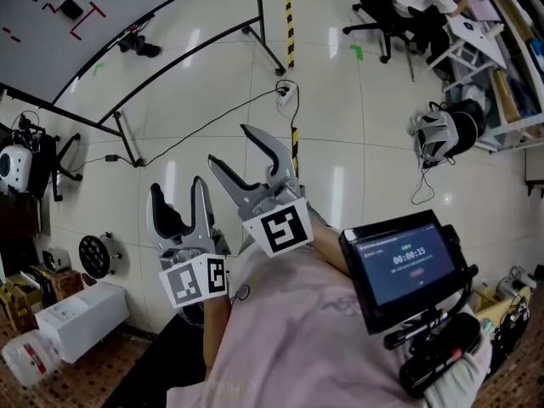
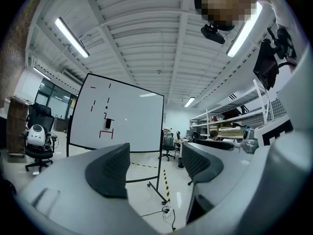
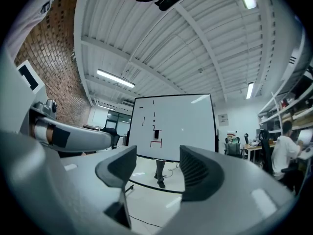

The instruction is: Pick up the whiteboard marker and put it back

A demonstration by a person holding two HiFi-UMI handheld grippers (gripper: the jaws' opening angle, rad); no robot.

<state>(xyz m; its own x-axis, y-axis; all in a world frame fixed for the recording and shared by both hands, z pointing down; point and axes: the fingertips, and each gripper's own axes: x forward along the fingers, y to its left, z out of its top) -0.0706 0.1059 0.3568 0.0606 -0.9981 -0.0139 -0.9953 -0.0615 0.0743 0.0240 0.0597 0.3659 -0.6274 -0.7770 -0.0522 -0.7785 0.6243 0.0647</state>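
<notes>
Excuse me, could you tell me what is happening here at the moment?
A person holds a gripper in each hand, both pointed at the whiteboard across the room. The left gripper and the right gripper have their jaws apart with nothing between them. No marker is picked up yet, and none can be made out from here.

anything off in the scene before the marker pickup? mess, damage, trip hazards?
Nothing spilled or broken. Two untidy spots: a power strip sits out beside the whiteboard foot, its cable trailing over the floor, and a plastic bottle seems to lie on its side at lower left.
</notes>
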